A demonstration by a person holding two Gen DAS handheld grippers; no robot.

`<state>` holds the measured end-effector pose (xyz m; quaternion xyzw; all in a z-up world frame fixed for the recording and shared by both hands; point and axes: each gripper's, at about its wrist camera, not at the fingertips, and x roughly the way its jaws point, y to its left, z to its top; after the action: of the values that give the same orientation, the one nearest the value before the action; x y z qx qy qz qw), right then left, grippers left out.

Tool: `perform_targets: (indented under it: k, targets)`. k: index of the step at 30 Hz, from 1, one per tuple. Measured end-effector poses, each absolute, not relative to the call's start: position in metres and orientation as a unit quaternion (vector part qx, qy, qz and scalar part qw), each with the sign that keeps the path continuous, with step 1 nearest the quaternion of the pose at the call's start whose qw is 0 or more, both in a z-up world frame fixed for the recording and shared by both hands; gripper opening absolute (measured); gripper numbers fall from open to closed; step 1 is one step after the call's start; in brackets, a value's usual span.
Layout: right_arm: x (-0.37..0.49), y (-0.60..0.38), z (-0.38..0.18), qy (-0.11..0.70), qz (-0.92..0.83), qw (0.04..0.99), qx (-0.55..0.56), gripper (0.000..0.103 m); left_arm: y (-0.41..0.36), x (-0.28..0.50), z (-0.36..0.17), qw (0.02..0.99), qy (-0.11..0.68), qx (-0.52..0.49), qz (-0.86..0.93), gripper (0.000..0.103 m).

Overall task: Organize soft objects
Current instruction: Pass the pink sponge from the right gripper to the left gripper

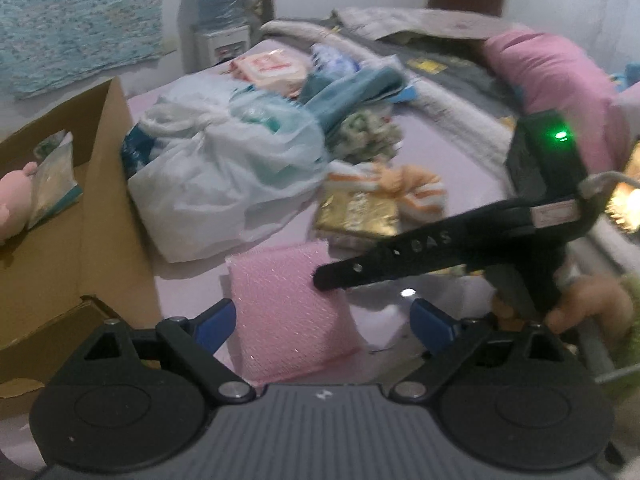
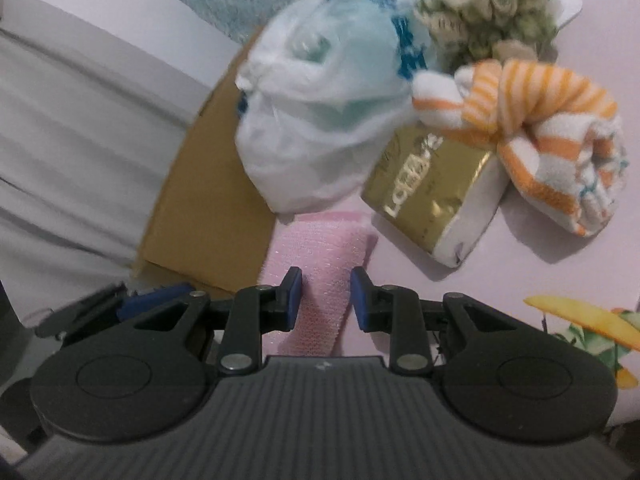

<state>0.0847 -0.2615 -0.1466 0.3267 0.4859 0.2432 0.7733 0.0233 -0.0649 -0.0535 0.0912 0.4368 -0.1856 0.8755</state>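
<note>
Pink sponge point(image 2: 320, 280) between right claw point(image 2: 326, 300) pads, left claw point(image 1: 324, 320) spread.

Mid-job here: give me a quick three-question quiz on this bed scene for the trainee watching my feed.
1. True or false: the left gripper is clamped shut on the gold packet.
2. Which object sits between the right gripper's fingers? A) striped orange cloth B) pink mesh sponge C) white plastic bag
3. Fill in: the brown container at the left of the left wrist view is a cardboard ____.

Key:
1. False; its fingers stand wide apart on either side of the pink mesh sponge.
2. B; the pads are close on either side, with gaps still showing.
3. box
</note>
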Motion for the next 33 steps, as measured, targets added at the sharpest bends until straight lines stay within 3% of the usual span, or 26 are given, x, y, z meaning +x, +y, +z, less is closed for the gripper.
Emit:
perform_targets:
  k: [5, 10, 15, 17, 19, 22, 26, 33]
  targets:
    - [0.086, -0.266, -0.152, 0.482, 0.242, 0.772, 0.336, 0.030, -0.072, 0.043, -0.078, 0.865, 0.465, 0.107, -0.154, 0.093]
    - [0.076, -0.285, -0.142, 0.471, 0.236, 0.775, 0.350, 0.050, -0.076, 0.054, -0.089, 0.860, 0.479, 0.106, -0.143, 0.093]
    - [0.071, -0.315, -0.110, 0.434, 0.237, 0.791, 0.361, 0.055, -0.074, 0.065, -0.093, 0.857, 0.489, 0.089, -0.135, 0.093]
    - [0.074, -0.331, -0.091, 0.408, 0.230, 0.809, 0.357, 0.059, -0.073, 0.068, -0.094, 0.856, 0.493, 0.083, -0.135, 0.088]
    - [0.084, -0.355, -0.072, 0.375, 0.199, 0.836, 0.349, 0.071, -0.071, 0.071, -0.096, 0.854, 0.497, 0.076, -0.133, 0.086]
    - [0.109, -0.390, -0.056, 0.338, 0.139, 0.867, 0.339, 0.080, -0.067, 0.074, -0.096, 0.855, 0.498, 0.065, -0.131, 0.085]
    - [0.164, -0.436, -0.059, 0.324, 0.046, 0.882, 0.340, 0.081, -0.067, 0.077, -0.098, 0.854, 0.500, 0.062, -0.130, 0.084]
    - [0.252, -0.470, -0.106, 0.367, -0.044, 0.864, 0.342, 0.078, -0.067, 0.079, -0.100, 0.852, 0.504, 0.057, -0.130, 0.084]
